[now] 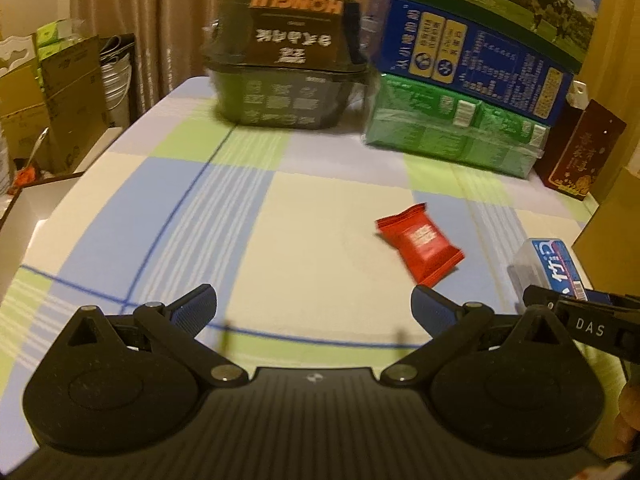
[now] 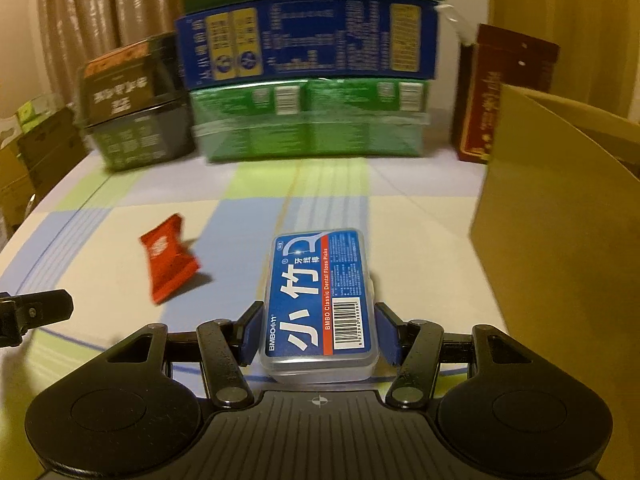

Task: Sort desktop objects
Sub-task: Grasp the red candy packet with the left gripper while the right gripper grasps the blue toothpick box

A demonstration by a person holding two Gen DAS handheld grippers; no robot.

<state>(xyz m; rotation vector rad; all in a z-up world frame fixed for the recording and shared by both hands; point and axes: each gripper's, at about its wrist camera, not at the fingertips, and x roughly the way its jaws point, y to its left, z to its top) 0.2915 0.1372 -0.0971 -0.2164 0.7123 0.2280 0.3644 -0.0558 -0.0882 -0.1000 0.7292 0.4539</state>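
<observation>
A clear floss-pick box with a blue label (image 2: 320, 300) sits between the blue pads of my right gripper (image 2: 318, 334), which is shut on its near end. The same box (image 1: 548, 266) shows at the right edge of the left wrist view, with the right gripper (image 1: 576, 312) behind it. A red snack packet (image 1: 420, 244) lies on the checked tablecloth, just ahead and right of my left gripper (image 1: 314, 310). That gripper is open with nothing between its fingers. In the right wrist view the red packet (image 2: 168, 258) lies left of the box.
At the back stand a dark lidded container (image 1: 284, 80), a green pack (image 1: 452, 136) with a blue carton (image 1: 472, 64) stacked on it, and a dark red box (image 1: 580, 152). A brown cardboard box wall (image 2: 560, 216) rises on the right. The table edge (image 1: 60, 200) runs along the left.
</observation>
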